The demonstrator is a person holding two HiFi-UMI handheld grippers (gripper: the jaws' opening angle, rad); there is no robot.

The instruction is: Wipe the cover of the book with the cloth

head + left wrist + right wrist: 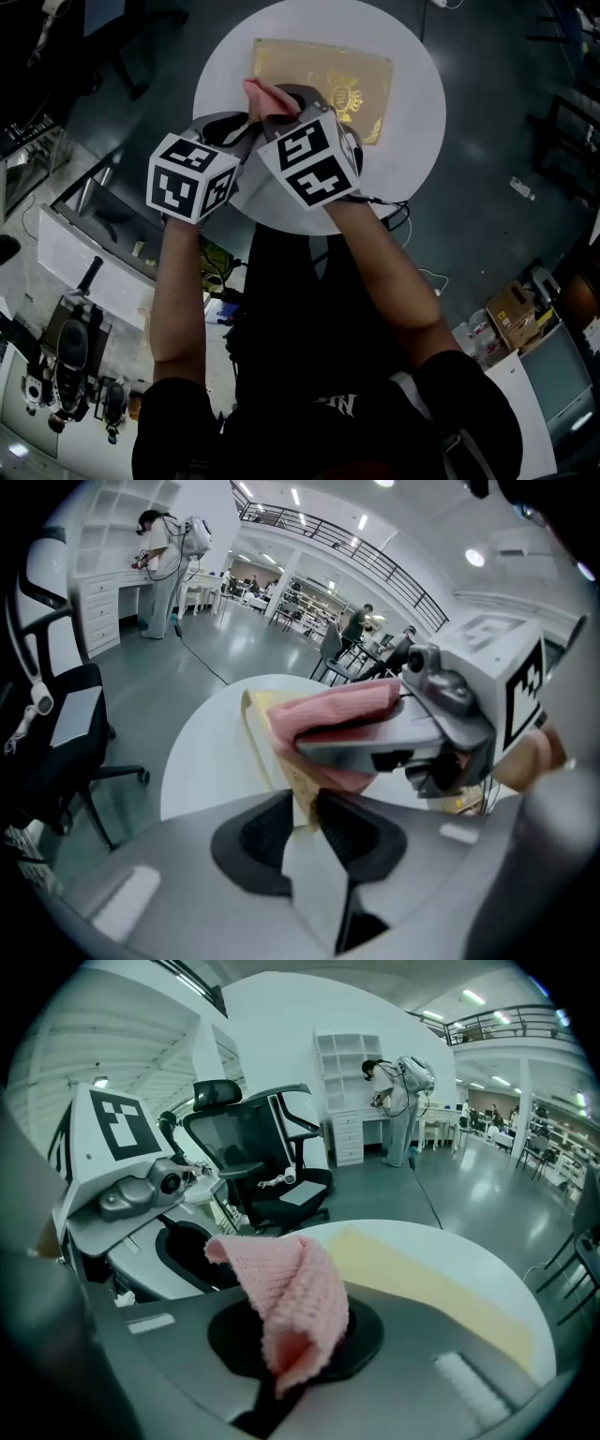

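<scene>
The book (323,77), with a gold-toned cover, lies flat on the far half of the round white table (412,141), its long side running across the head view. In the left gripper view its pale near edge (255,726) runs straight down into the left gripper (305,810), whose fingers (258,832) are drawn narrow and pinch that edge between the dark pads. From above, the left gripper (246,127) reaches the book at its near left corner. The pink knitted cloth (292,1302) is clamped in the right gripper (295,1349), whose fingers are closed on its lower fold, so the rest stands up in a loose peak above them. In the head view the cloth (266,96) sits over the book's near left part, just beside the left gripper's tip, and the right gripper (286,105) crosses close in front of the left one; whether the cloth touches the cover cannot be told. Both marker cubes hang over the table's near rim. Beyond the table stands a black office chair (262,1162) on the grey floor (487,112).
</scene>
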